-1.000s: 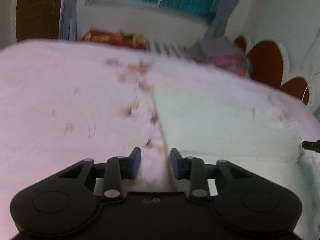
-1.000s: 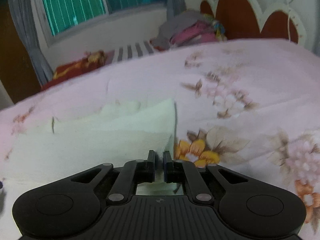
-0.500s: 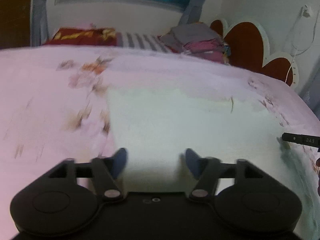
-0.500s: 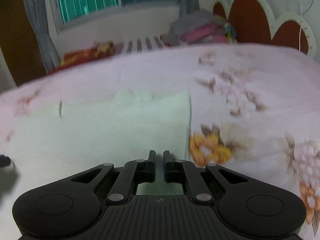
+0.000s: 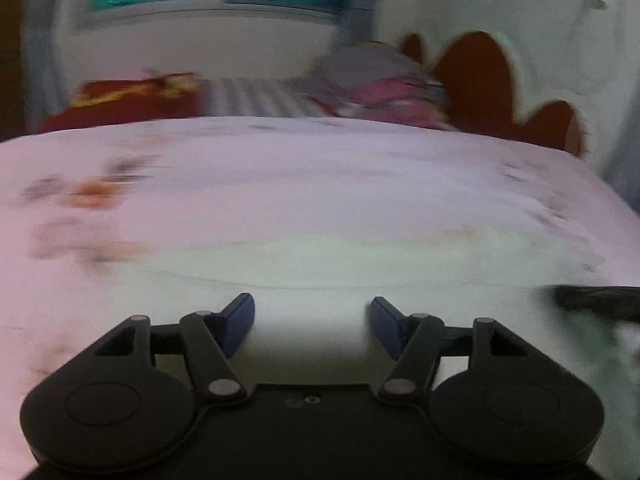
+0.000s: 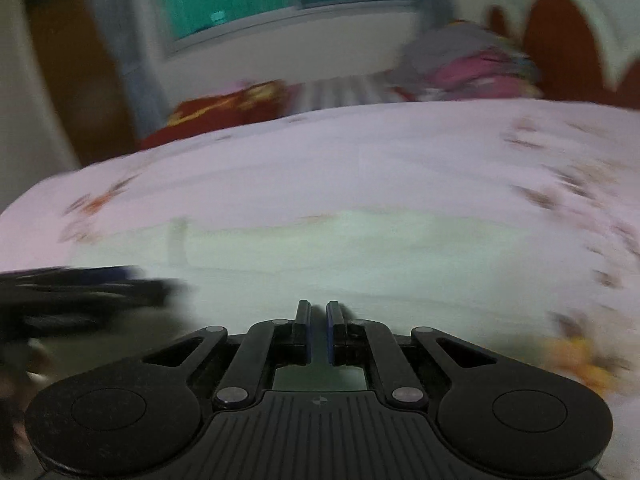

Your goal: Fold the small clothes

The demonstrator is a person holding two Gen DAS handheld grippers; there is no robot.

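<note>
A pale green cloth (image 5: 320, 264) lies flat on the pink flowered bed sheet (image 5: 280, 168), blurred by motion. My left gripper (image 5: 312, 312) hangs over its near part, jaws open, nothing pinched between the blue pads. In the right wrist view the same cloth (image 6: 340, 248) spreads ahead of my right gripper (image 6: 318, 312), whose pads stand shut with only a thin slit; I see no fabric caught in it. Each gripper shows in the other's view as a dark blur: the right gripper (image 5: 596, 300) at the right edge, the left gripper (image 6: 80, 284) at the left edge.
A pile of grey and pink clothes (image 5: 380, 80) sits at the far side of the bed by the red scalloped headboard (image 5: 476, 76). A red patterned pillow (image 5: 128, 100) and a striped one lie under the window. Bare sheet lies left and right of the cloth.
The left jaws spread wide and swung from the cloth's left edge to over its middle. The right gripper slid left from the cloth's right corner, staying shut. The two grippers now stand closer together.
</note>
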